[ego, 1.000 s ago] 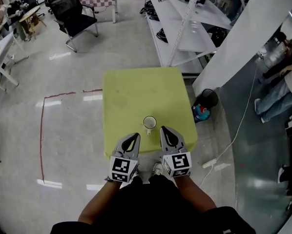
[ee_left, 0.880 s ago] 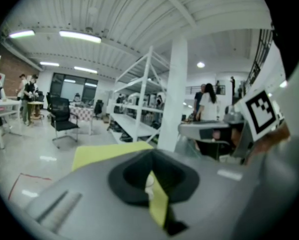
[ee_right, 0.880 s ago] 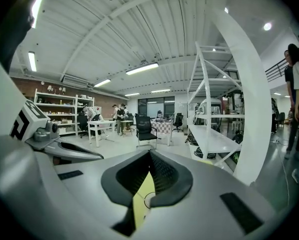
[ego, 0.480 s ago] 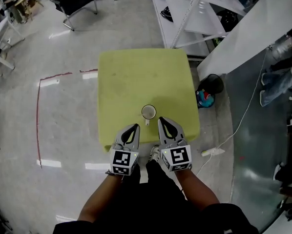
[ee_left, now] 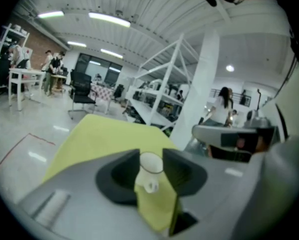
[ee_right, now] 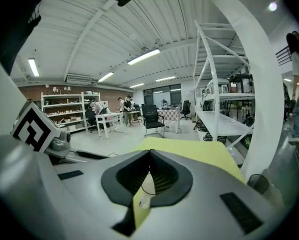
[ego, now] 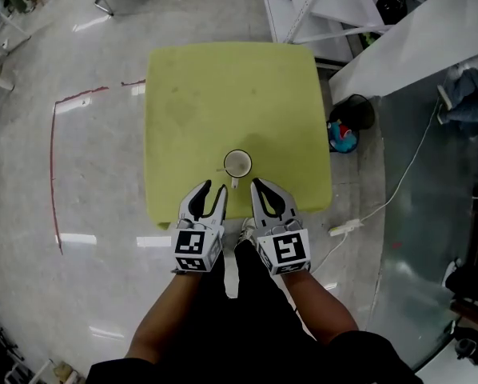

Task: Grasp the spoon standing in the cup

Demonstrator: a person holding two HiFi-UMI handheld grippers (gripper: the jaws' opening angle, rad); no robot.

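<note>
A white cup (ego: 237,164) stands on the yellow-green table (ego: 191,94), near its front edge, with the handle turned toward me. No spoon shows in it from any view. My left gripper (ego: 208,192) is just short of the cup, to its near left; its jaws are opening, with nothing between them. In the left gripper view the cup (ee_left: 150,165) shows through the gap of the left gripper (ee_left: 151,156), still ahead of the tips. My right gripper (ego: 257,185) sits to the cup's near right, shut and empty. In the right gripper view the right gripper (ee_right: 150,156) partly hides the cup (ee_right: 146,185).
The table's front edge (ego: 223,218) runs right under both grippers. White shelving (ego: 335,6) stands beyond the table's far right corner. Right of the table are a black bin (ego: 357,110) and a white cable (ego: 399,182) across the floor. Red tape (ego: 53,150) marks the floor at left.
The left gripper's jaws have parted from shut. The head view has tilted further down, so table and cup sit higher in the frame. Both grippers stay just short of the cup.
</note>
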